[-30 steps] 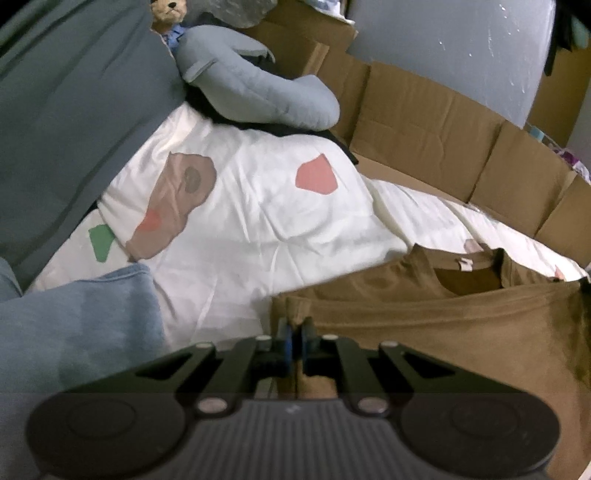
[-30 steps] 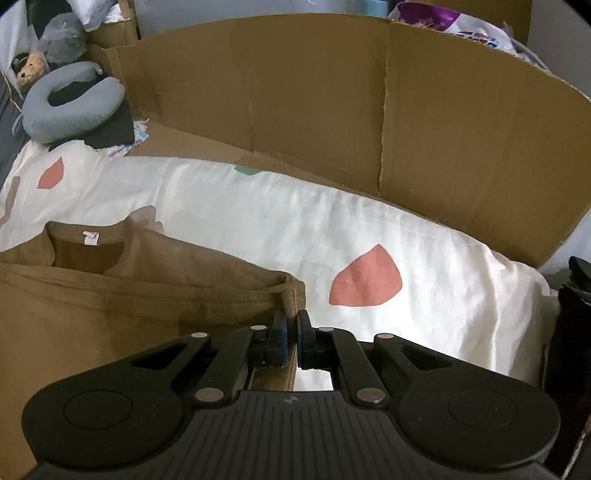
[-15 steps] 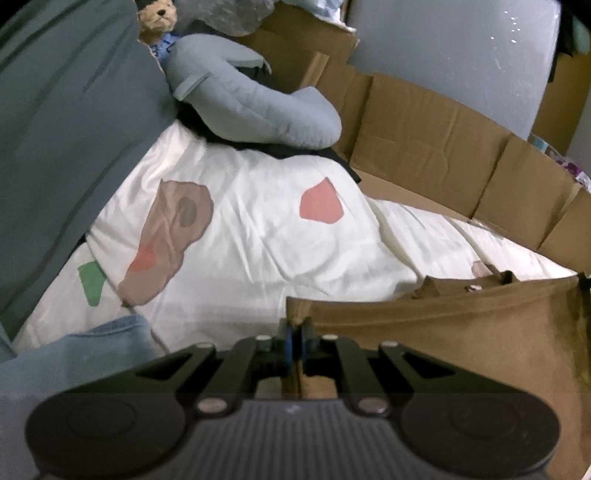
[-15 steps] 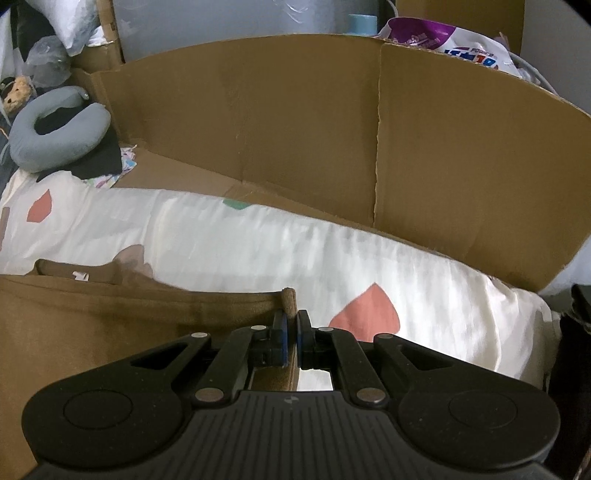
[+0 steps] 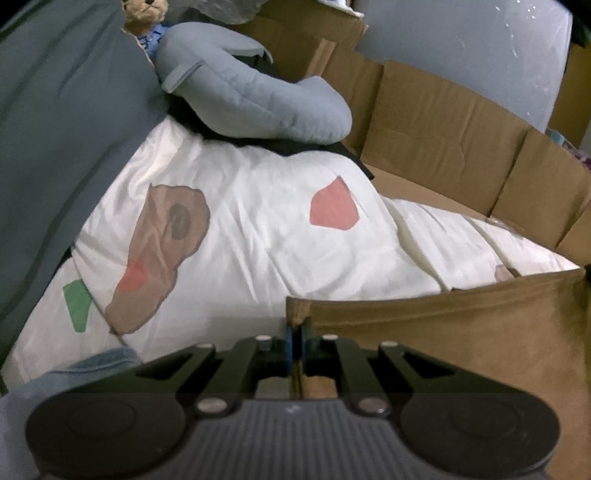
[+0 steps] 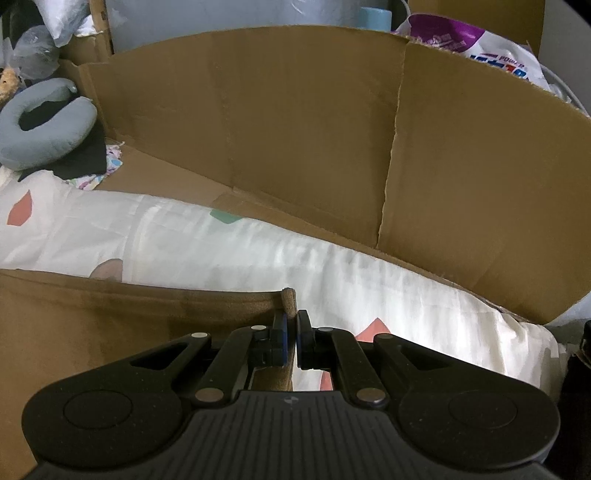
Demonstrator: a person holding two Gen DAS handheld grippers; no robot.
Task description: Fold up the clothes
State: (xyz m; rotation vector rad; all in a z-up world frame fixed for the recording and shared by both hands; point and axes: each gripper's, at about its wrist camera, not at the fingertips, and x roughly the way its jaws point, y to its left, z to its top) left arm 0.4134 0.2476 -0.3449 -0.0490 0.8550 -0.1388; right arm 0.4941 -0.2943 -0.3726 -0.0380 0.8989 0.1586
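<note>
Two sets of jaws pinch the corners of a soft brown shirt (image 5: 443, 332) over a rumpled white quilt (image 5: 258, 251).

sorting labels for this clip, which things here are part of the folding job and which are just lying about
Part of the job:
- brown shirt
- left gripper, shut on its corner
- right gripper, shut on the other corner
- white quilt beneath

Lying about:
- grey neck pillow
- teddy bear
- cardboard
- denim

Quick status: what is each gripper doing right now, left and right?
Left gripper: closed, pinching a corner of the brown shirt.
Right gripper: closed, pinching the shirt's other corner.
</note>
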